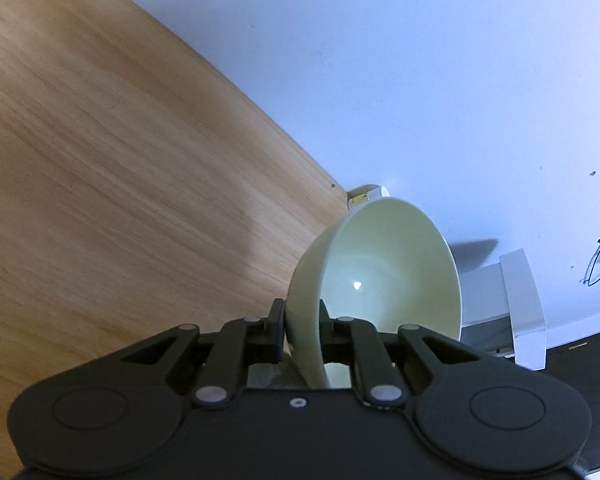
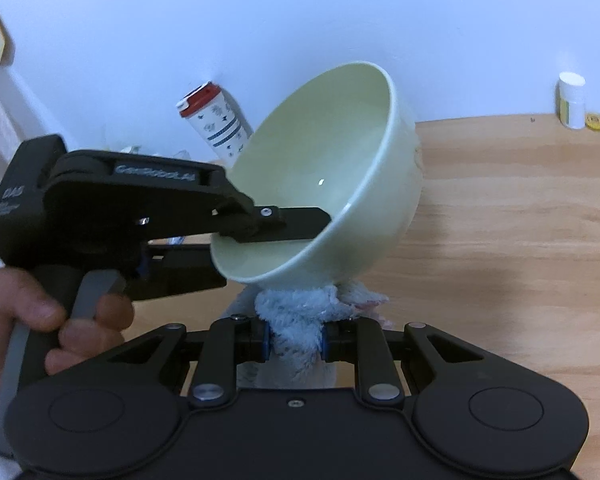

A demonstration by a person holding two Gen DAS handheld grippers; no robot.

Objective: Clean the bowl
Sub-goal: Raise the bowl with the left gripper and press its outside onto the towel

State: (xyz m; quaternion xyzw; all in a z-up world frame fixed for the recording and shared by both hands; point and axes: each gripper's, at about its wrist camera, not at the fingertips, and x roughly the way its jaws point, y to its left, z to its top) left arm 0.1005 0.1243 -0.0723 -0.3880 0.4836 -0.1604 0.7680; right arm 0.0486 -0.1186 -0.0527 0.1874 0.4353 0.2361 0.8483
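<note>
The bowl [image 2: 320, 184] is lifted and tilted in the frame centre, its mouth facing upper left. The left gripper [image 1: 300, 320] pinches its rim. Just below its base, the right gripper [image 2: 294, 338] is clamped on a cloth [image 2: 296, 316], touching the underside.

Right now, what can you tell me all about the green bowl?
The bowl is pale green, smooth and glossy, like ceramic or plastic, and looks empty inside. It is held up off the wooden table, tipped on its side. The left gripper pinches its rim, one finger inside and one outside. A fluffy grey cloth, clamped in the right gripper, sits right under its outer underside, seemingly touching.
</note>
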